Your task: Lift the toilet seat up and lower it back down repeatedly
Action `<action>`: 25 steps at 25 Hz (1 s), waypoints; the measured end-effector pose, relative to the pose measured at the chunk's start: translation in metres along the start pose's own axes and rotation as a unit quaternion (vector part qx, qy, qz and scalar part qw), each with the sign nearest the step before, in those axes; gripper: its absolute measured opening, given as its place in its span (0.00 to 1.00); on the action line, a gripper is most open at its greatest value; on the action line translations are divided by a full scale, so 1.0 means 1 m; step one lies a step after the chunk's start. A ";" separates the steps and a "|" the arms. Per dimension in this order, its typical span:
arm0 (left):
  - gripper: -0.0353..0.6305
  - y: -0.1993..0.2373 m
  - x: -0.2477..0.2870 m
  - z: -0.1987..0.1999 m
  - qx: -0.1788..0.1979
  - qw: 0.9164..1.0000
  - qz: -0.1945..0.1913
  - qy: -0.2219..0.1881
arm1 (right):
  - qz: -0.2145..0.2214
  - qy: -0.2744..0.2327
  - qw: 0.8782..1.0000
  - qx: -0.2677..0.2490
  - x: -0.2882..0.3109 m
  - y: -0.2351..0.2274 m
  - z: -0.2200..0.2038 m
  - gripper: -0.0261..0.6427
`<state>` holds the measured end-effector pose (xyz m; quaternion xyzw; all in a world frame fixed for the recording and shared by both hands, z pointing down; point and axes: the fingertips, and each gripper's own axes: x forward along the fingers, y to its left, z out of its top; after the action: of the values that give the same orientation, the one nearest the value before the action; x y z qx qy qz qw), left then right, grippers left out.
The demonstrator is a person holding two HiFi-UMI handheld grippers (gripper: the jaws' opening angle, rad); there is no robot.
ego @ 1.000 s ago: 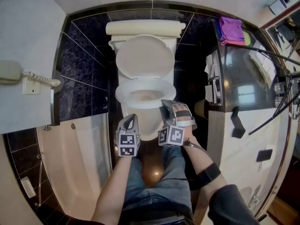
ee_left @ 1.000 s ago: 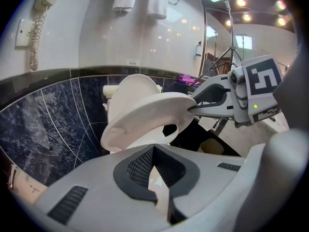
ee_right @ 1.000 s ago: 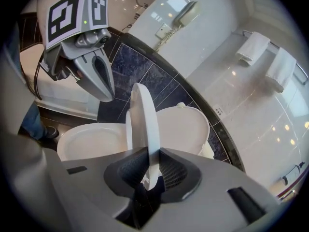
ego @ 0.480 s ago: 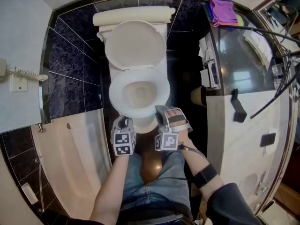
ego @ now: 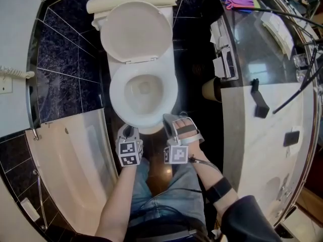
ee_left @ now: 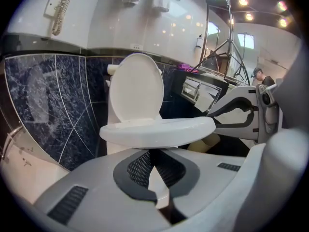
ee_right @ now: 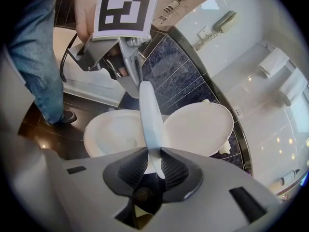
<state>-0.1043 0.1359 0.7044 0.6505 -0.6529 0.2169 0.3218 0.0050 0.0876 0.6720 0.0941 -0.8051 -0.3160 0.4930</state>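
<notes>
Nearest the person's jeans (ego: 166,195), the left gripper (ego: 129,131) hangs just in front of the toilet with its tips together and nothing between them. Beside it, the right gripper (ego: 170,120) is rolled on its side, one jaw above and one below the front rim of the toilet seat (ee_left: 159,129). Both pads lie against the rim. These jaws have just been opening, so the hold looks to be easing. Over the last second both grippers have dropped and the seat has come down with them. A second ago the front lip of the bowl (ee_right: 111,134) showed well clear of the seat's ring, and now the ring covers nearly all of it. That reads as the lowering half of a cycle almost done, with the next lift still to come. Both gripper views show the seat edge-on, so it probably sits slightly off the bowl. Its long axis runs from the rear hinge to the front rim, which points at the person. Beyond it the lid (ego: 135,32) stands up against the cistern (ego: 131,1).
</notes>
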 end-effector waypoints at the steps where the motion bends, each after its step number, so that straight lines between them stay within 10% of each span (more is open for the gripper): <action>1: 0.05 -0.001 0.001 -0.006 -0.003 1.000 0.001 0.002 | 0.003 -0.001 1.000 0.003 -0.003 0.006 -0.001 0.19; 4: 0.05 -0.007 0.002 -0.023 -0.011 1.000 -0.002 0.020 | 0.009 -0.002 1.000 0.010 -0.012 0.026 -0.011 0.06; 25: 0.05 -0.020 0.074 -0.193 0.021 0.991 -0.039 0.124 | -0.027 0.062 0.984 0.164 0.054 0.055 -0.092 0.06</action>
<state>-0.0536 0.2171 0.8886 0.6497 -0.5777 0.2970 0.3949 0.0653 0.0676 0.7736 0.2145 -0.8112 -0.1861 0.5111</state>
